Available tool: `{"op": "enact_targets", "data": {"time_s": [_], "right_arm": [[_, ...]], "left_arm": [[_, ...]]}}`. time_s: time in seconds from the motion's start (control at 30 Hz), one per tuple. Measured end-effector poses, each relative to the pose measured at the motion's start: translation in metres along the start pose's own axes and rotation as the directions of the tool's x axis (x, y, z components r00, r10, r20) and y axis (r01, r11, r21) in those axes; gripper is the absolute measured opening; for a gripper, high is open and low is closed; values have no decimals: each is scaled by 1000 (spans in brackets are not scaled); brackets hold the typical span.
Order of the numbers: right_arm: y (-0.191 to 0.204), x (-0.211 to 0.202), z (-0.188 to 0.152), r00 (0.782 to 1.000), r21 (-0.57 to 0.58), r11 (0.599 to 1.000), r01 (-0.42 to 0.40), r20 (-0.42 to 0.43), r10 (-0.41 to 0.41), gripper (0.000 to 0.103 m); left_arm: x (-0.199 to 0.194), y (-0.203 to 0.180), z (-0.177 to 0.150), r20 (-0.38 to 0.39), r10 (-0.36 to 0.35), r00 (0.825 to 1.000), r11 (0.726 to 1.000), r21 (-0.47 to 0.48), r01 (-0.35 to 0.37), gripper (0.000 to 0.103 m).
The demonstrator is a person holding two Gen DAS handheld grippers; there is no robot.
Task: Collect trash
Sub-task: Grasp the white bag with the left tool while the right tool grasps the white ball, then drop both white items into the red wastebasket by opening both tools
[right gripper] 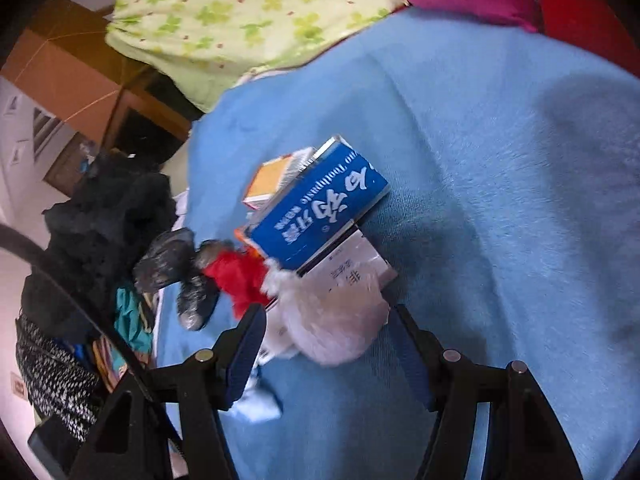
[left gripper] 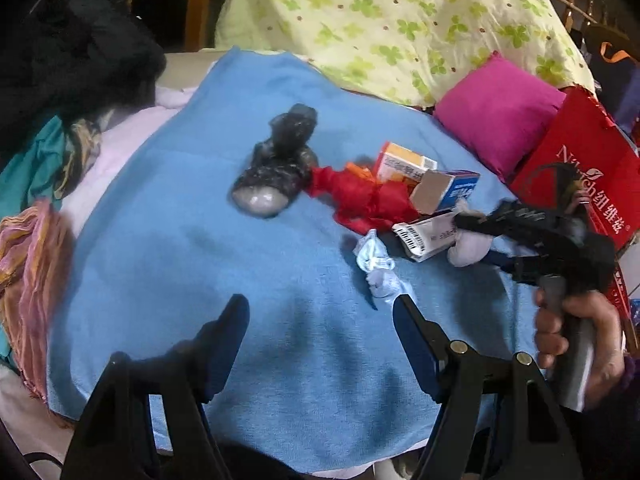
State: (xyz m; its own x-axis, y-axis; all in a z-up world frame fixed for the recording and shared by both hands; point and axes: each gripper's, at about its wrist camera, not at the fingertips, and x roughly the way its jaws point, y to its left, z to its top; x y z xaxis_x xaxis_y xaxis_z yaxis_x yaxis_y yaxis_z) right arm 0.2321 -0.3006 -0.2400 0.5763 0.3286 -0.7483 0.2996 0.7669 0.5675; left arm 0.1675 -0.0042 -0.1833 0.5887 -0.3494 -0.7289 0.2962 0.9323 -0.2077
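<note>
Trash pile on fuzzy blue blanket (left gripper: 180,260): crumpled white tissue wad (right gripper: 336,320), glossy blue carton (right gripper: 320,216), red crinkled plastic (left gripper: 360,200). Right gripper (right gripper: 326,328) jaws apart, straddling wad. Left gripper (left gripper: 320,320) wide, empty.

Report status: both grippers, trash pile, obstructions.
Left gripper open, empty, above blue blanket. Right gripper open around white wad. Boxes crowd behind it.

We see a plain sky-blue towel blanket (left gripper: 168,240), a pale green clover-print sheet (left gripper: 400,20), a magenta pillow (left gripper: 500,112), crumpled red plastic wrap (left gripper: 360,196), and a blue-and-white toothpaste box (right gripper: 320,212).
</note>
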Motion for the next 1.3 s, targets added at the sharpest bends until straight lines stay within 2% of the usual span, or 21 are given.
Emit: {"op": "enact_targets", "data": {"time_s": [0.03, 0.1, 0.27, 0.43, 0.5, 0.57, 0.63, 0.7, 0.8, 0.87, 1.07, 1.3], "right_arm": [[0, 7, 1, 1000, 0, 1000, 18, -17, -18, 64], [-2, 17, -1, 998, 5, 999, 46, -36, -45, 41], [-4, 1, -13, 999, -46, 998, 46, 11, -46, 39], [-13, -43, -28, 999, -84, 996, 14, 39, -11, 39], [-14, -60, -36, 999, -114, 993, 13, 53, -7, 39], [-16, -79, -45, 997, -148, 989, 21, 78, -10, 39], [-17, -94, -57, 994, -200, 979, 38, 111, -15, 39], [-17, -105, -66, 991, -235, 972, 29, 131, 2, 39], [-8, -117, -74, 983, -293, 956, -19, 172, 72, 39], [-5, -120, -77, 979, -326, 945, -8, 192, 75, 39], [-6, -125, -75, 967, -315, 949, -19, 235, 98, 39], [-6, -136, -81, 955, -334, 943, 6, 282, 94, 39]], "left_arm": [[1, -1, 0, -1, -1, 1000, 1000, 2, 1, 75], [5, -3, 1, -15, -1, 1000, 1000, 5, 1, 75], [18, -11, 6, -37, -13, 999, 1000, 20, 13, 75], [44, -38, 15, -62, -18, 998, 996, 90, 23, 75], [57, -43, 17, -88, -24, 996, 996, 82, 31, 71], [75, -44, 20, -136, -34, 990, 997, 57, 42, 50], [90, -43, 21, -182, -41, 982, 999, 26, 47, 37], [100, -41, 21, -201, -66, 977, 998, -3, 67, 32], [100, -45, 20, -186, -56, 981, 998, 20, 61, 28], [98, -48, 18, -182, -44, 982, 998, 34, 51, 26], [75, -58, 8, -148, -7, 989, 999, 46, 14, 26], [27, -79, 11, -48, 7, 999, 997, 80, -3, 26]]}}
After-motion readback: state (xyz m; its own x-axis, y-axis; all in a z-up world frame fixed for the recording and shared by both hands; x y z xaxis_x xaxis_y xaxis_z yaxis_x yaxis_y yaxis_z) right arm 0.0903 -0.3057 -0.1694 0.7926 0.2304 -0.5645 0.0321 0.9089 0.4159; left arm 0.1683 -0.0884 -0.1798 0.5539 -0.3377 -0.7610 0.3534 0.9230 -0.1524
